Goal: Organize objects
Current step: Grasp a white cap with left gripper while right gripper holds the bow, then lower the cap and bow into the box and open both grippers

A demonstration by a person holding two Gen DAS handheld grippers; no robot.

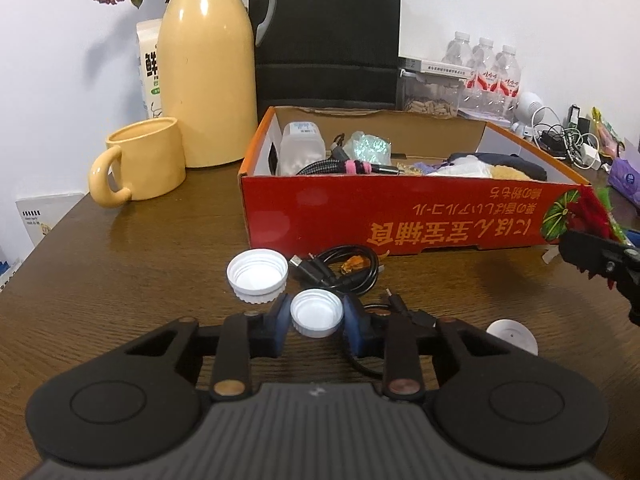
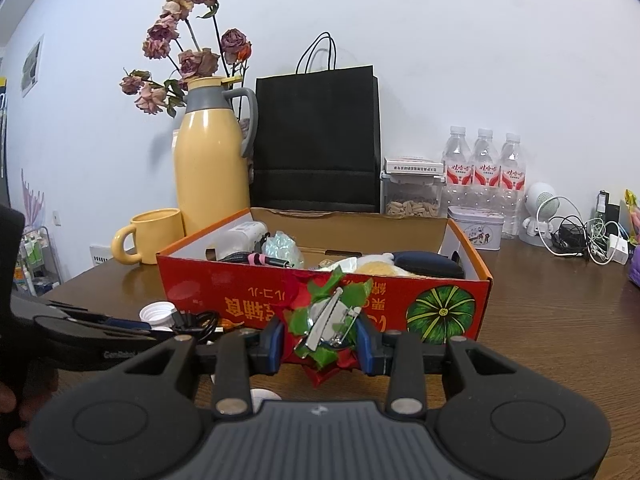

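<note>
**Both tongs loaded in front of the red carton**

The left tongs [image 1: 316, 316] pinch a small white plastic bottle cap [image 1: 316, 313], open side up, between their two blue pads [image 1: 281, 314]; the pads press on the cap's ribbed sides. Just beyond it, to the left, a larger white ribbed screw cap [image 1: 257, 276] lies open side up on the brown wood-grain tabletop [image 1: 120, 272]. Beside that cap, to the right, is a coiled black USB cable [image 1: 340, 272] with a small orange scrap inside its loop. A round white disc [image 1: 512, 334] shows past the right arm of the left tongs.

The right tongs [image 2: 322, 334] grip a red and green fabric flower hair clip with a silver metal clasp [image 2: 328, 320], its clasp facing the camera and tilted, its red petals hanging below the pads. It is held clear of the tabletop, in front of the carton's near wall.

Behind both stands an open red and orange cardboard carton with a printed pumpkin [image 2: 440, 312], holding a clear plastic bottle, a braided cable with a pink tie [image 1: 344, 168] and a dark pouch [image 2: 428, 262]. Left of the carton are a yellow ceramic mug [image 1: 140, 160] and a tall yellow thermos jug with a grey collar [image 1: 208, 64]; a black paper bag [image 2: 316, 140] stands behind.
</note>
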